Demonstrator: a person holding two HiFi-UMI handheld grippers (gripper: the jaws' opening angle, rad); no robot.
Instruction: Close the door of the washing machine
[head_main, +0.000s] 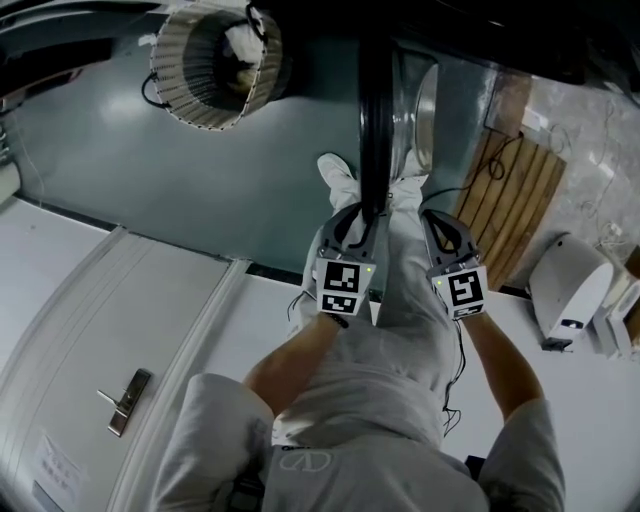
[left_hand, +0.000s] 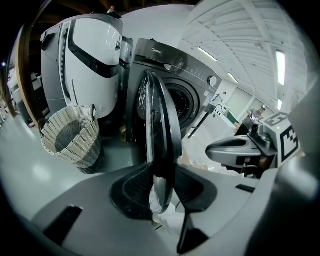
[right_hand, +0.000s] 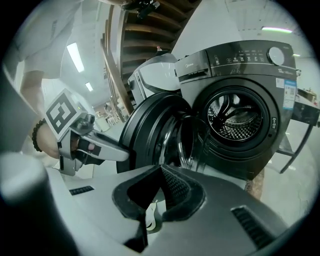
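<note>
The dark grey washing machine (right_hand: 240, 100) stands with its drum (right_hand: 235, 117) exposed and its round door (right_hand: 150, 135) swung out. In the head view the door (head_main: 375, 120) shows edge-on as a dark bar. My left gripper (head_main: 362, 212) straddles that door's rim (left_hand: 162, 125): the rim runs between its open jaws (left_hand: 162, 172), and I cannot see the pads pressing on it. My right gripper (head_main: 428, 215) hangs beside the door's inner side, apart from it. It is shut (right_hand: 160, 175) with nothing between its fingers.
A wicker laundry basket (head_main: 205, 65) stands on the floor left of the machine, next to a white appliance (left_hand: 90, 60). A wooden slatted board (head_main: 515, 205) and a white device (head_main: 570, 285) lie to the right. The person's white-trousered legs and shoe (head_main: 338, 170) are below the grippers.
</note>
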